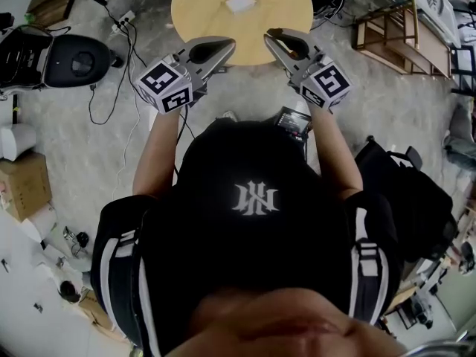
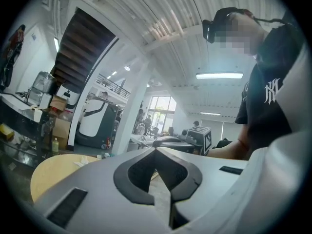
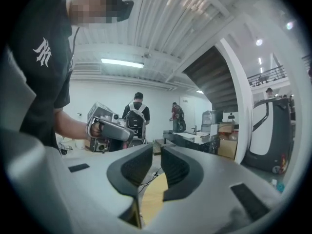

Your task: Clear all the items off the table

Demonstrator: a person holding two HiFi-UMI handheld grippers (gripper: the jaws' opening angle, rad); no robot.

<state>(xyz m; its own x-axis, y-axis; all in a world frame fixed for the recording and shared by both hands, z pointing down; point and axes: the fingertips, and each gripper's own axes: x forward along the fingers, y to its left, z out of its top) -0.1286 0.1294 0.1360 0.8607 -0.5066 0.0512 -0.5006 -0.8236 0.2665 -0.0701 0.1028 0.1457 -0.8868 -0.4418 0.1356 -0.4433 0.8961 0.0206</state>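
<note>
Left gripper [image 1: 223,48]: jaws clenched together, nothing gripped; held level at near edge of round wooden table [image 1: 286,10].
Right gripper [image 1: 274,37]: jaws parted by narrow gap, nothing between; held beside left gripper at same edge.
White flat item [image 1: 240,3]: lying near table centre, apart from both grippers.
Cables [image 1: 126,50]: on floor left of table.

Left gripper [image 1: 225,45] level, jaws closed, empty; right gripper [image 1: 271,35] jaws slightly apart, empty.
</note>
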